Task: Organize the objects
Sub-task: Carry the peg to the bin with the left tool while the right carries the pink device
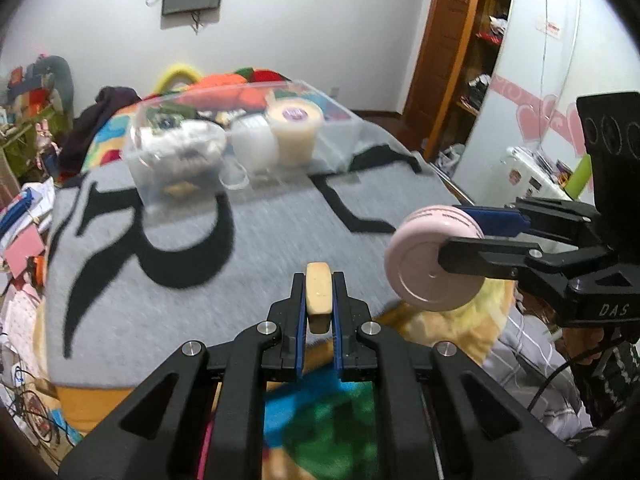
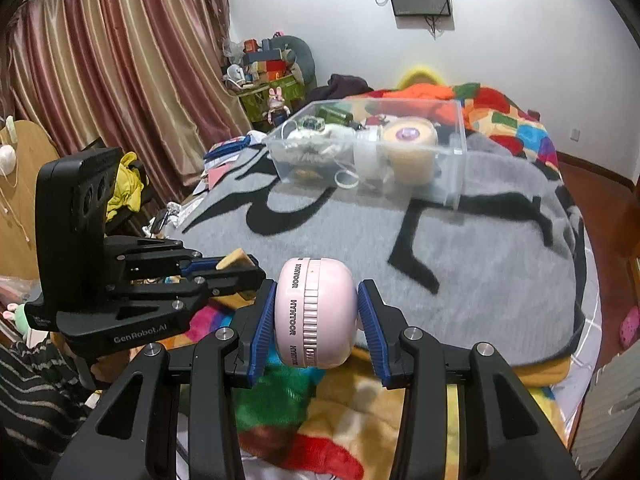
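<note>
The left gripper (image 1: 319,300) is pinched nearly shut on a small tan block (image 1: 319,295), held on edge between the blue pads. The block is flat and narrow, pale beige with a slightly browner top edge, and looks like an eraser or a bit of sponge. Its long axis runs straight ahead along the fingers, and its far end pokes just past the fingertips.

The right gripper (image 2: 318,314) is clamped on a pink round case (image 2: 316,312), one blue pad pressed on each flat face. The case is a thick disc with rounded shoulders; a ribbed band runs round its rim, with lettering printed beside it. It stands on edge, its rim facing the camera and its axis running crosswise from finger to finger. In the left wrist view the same case sits off to the right of the left gripper, near it but apart.

Below and ahead of both grippers lies a grey blanket (image 2: 472,240) with black markings. Farther ahead on it stands a clear plastic box (image 2: 456,152) holding a cream-coloured tub (image 2: 408,148), a white container and other small things.
</note>
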A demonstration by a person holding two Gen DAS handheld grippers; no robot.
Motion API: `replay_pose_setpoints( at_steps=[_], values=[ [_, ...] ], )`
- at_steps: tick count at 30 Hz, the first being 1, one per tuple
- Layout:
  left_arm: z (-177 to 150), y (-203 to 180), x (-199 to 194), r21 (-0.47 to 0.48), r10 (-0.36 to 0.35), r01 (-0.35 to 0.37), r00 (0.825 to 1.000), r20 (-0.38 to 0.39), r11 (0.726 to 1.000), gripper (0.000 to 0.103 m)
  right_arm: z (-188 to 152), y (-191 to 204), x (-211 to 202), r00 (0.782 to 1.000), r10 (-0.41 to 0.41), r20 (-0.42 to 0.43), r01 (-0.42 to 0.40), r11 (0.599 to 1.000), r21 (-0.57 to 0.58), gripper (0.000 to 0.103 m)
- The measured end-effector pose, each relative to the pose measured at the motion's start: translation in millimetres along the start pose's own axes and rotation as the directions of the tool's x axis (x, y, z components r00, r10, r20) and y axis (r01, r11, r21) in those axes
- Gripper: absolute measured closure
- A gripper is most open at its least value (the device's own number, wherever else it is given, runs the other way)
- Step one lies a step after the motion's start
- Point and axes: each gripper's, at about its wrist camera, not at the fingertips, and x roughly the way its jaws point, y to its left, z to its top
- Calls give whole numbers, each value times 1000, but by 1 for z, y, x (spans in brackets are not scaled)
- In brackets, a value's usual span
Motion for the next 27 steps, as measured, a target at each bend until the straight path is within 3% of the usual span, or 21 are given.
replay_pose_setpoints(
  at_steps=[19,27],
  values=[
    [64,41,-17,-40,88,-82,980,181,996,93,70,-12,5,992,-19,127,23,999,-27,65],
    [87,60,-3,-62,100,-89,975,198,994,94,101,-24,17,984,-19,176,21,1000,-11,66]
  ],
)
